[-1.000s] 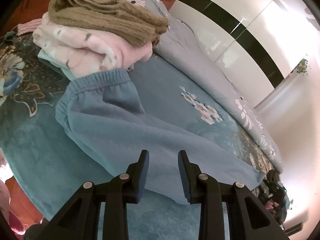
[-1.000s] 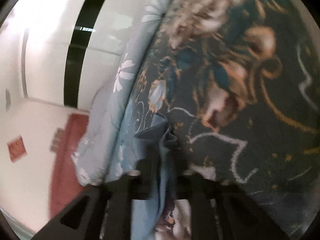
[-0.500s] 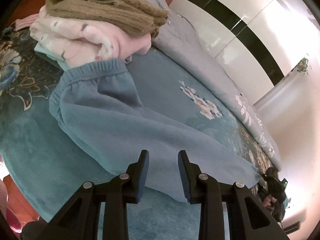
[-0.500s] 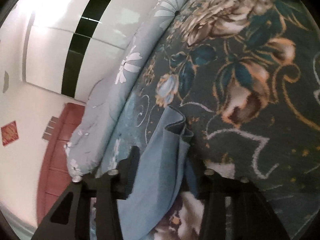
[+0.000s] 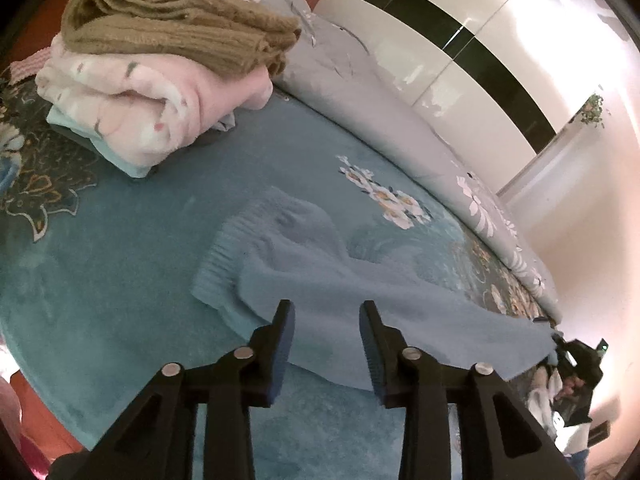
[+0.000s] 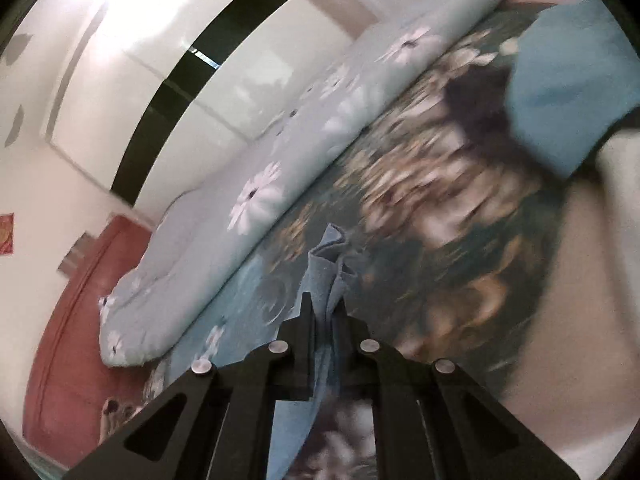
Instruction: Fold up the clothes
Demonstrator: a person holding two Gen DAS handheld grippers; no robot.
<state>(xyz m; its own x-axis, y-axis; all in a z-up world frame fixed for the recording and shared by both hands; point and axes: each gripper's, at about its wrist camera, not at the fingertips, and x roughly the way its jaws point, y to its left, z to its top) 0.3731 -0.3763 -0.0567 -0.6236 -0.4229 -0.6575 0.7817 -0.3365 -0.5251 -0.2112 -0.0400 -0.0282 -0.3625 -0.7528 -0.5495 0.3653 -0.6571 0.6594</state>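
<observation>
Left wrist view: the left gripper hangs over the bed w/ its 2 fingers set well apart, nothing between them. Under and just ahead of it lie the blue fleece pants, stretched across the teal floral blanket; the ribbed elastic waistband is at the left end, and the legs run off to the right edge, where the far end lifts off the blanket. Beyond, at upper left, a stack of folded clothes: an olive-brown knit sweater on top, a pink fleece garment below it, a pale mint piece at the bottom. A grey-blue daisy-print quilt is bunched along the far side of the bed, next to a glossy white wardrobe w/ black stripe.

Right wrist view: the right gripper is closed tight on the pant-leg end, the blue cloth crumpled up btwn the jaws and sticking out past the tips, w/ more hanging down behind. The blanket's floral pattern below is motion-blurred, so detail there is poor. A blue patch at upper right is prob. more of the same pants, can't be sure. The quilt runs along the left, a red-brown headboard behind it.
</observation>
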